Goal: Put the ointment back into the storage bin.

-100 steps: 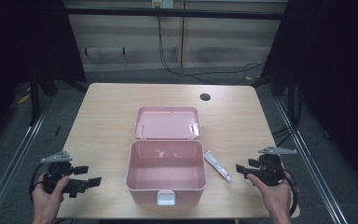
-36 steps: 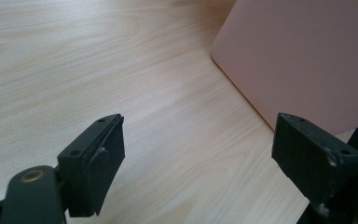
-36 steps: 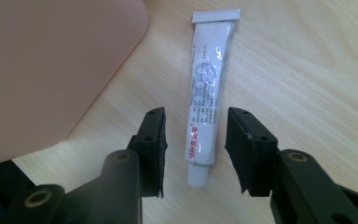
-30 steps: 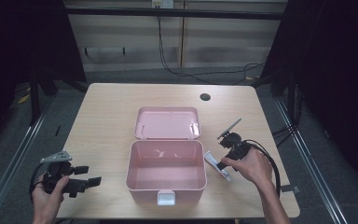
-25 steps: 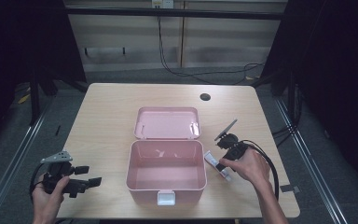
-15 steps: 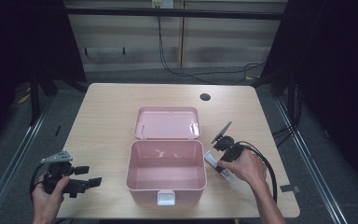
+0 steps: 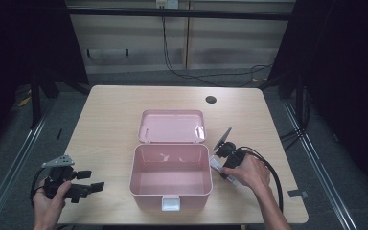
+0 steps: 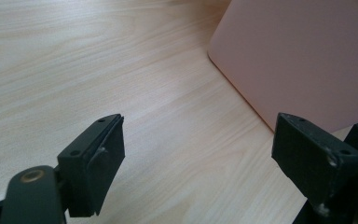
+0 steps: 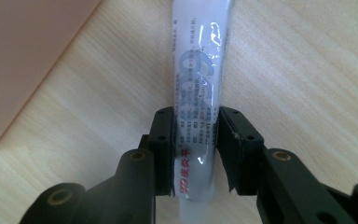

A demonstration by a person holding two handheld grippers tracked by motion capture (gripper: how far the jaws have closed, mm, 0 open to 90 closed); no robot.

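Nearest to the person, the left gripper [image 7: 92, 187] rests low at the near left part of the table [image 7: 110, 120], with its jaws wide apart and nothing between them; in the left gripper view it looks at bare wood and a corner of the pink box [image 8: 303, 56], so I judge it is only waiting there, out of the way. A little farther, on the right side, the right gripper [image 9: 196, 140] has its jaws pressed on both sides of a white tube [image 9: 199, 70], which lies flat on the table just beside the right wall of the box. The tube is taken across its width near one end, probably because this gives a firm hold for lifting it. The pink box [image 7: 170, 175] stands open in the middle, its inside empty and its lid [image 7: 171, 125] laid back flat behind it, so the way in from above is free; I think the tube is meant to go inside. Compared with the picture of some seconds ago, the right gripper has moved from the right table edge to the tube, while the left gripper, the box and the tube have stayed where they were.
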